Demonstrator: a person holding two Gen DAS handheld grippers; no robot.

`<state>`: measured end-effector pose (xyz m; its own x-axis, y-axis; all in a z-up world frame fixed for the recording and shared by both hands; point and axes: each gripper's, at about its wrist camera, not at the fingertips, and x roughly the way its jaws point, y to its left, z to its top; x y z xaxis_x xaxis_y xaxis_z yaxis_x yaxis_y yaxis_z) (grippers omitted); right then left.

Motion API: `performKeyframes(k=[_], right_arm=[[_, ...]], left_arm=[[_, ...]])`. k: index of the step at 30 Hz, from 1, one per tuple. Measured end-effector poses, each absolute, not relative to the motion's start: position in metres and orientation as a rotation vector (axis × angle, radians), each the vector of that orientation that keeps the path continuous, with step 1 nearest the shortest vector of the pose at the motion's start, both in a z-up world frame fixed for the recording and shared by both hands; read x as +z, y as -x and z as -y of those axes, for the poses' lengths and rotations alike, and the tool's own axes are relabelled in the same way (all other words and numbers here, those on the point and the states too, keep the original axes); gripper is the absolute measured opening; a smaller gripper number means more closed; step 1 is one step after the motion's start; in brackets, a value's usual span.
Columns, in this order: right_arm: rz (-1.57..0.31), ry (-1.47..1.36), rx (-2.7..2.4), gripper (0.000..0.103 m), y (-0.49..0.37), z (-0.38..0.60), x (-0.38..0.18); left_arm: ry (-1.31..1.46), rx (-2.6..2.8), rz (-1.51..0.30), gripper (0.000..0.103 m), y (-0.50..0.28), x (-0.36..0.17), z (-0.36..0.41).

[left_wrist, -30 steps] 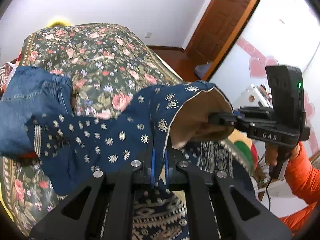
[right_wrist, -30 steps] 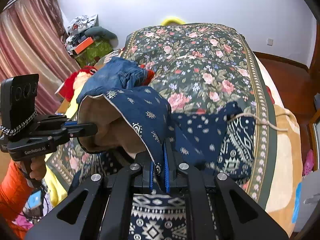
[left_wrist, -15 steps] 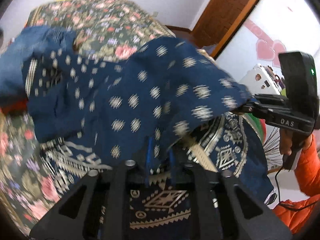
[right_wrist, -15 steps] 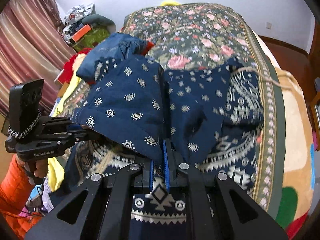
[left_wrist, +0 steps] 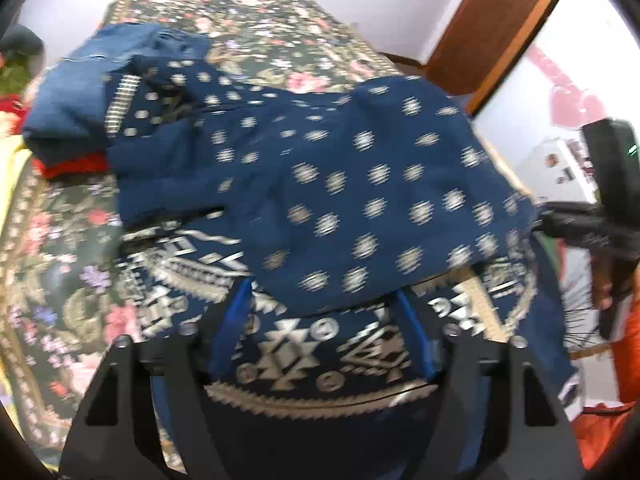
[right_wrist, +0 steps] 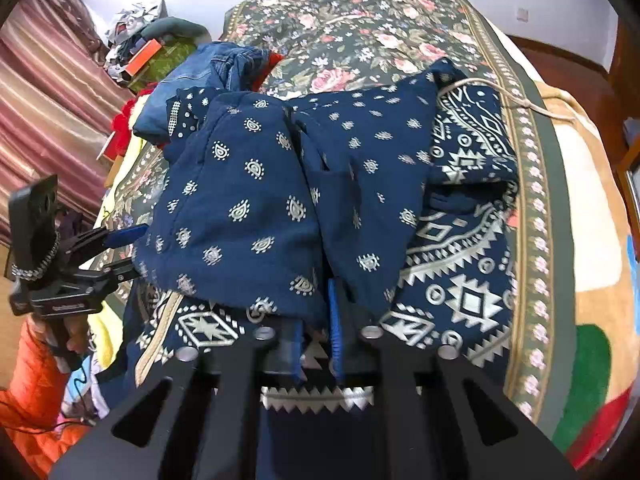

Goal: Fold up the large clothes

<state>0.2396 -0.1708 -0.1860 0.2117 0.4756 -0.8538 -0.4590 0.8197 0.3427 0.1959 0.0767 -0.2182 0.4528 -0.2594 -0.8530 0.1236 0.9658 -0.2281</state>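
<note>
Cloth (right_wrist: 256, 208) mid-frame is folded over once; left tongs (left_wrist: 324, 312) just opened wide, right tongs (right_wrist: 316, 344) opening a crack, both letting go; more folds left.

No word, number or brand can be read with certainty. A short line of pale lettering is printed on the black plastic body of the left gripper (right_wrist: 130, 254), seen at the left edge of the right wrist view, but it is too small and blurred to be made out. That gripper's jaws have just been opening, with the edge of the dark blue patterned garment (right_wrist: 248, 208) between them. On the orange box (right_wrist: 143, 55) by the curtain no print can be deciphered.
</note>
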Motion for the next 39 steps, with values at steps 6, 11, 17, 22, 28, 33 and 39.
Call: performKeyframes(k=[6, 11, 17, 22, 28, 33, 39], right_arm=[[-1.177, -0.029, 0.592, 0.045, -0.239, 0.194, -0.170], [-1.184, -0.087, 0.532, 0.047, -0.247, 0.213, -0.173], [-1.166, -0.167, 0.495, 0.047, -0.266, 0.227, -0.163], [-1.112, -0.184, 0.477, 0.048, -0.281, 0.236, -0.143], [-1.050, -0.169, 0.382, 0.059, -0.312, 0.247, -0.141], [-1.089, -0.188, 0.321, 0.059, -0.348, 0.251, -0.170], [-1.194, -0.250, 0.295, 0.059, -0.389, 0.251, -0.218]], left_arm=[[0.195, -0.167, -1.068, 0.071, -0.190, -0.215, -0.110], [0.256, -0.102, -1.024, 0.072, -0.193, -0.201, -0.141], [0.335, -0.031, -1.014, 0.072, -0.225, -0.198, -0.173], [0.398, 0.017, -1.019, 0.072, -0.247, -0.207, -0.196], [0.463, 0.035, -1.060, 0.072, -0.272, -0.229, -0.216], [0.543, 0.023, -1.083, 0.072, -0.293, -0.254, -0.227], [0.597, 0.007, -1.107, 0.072, -0.312, -0.277, -0.227]])
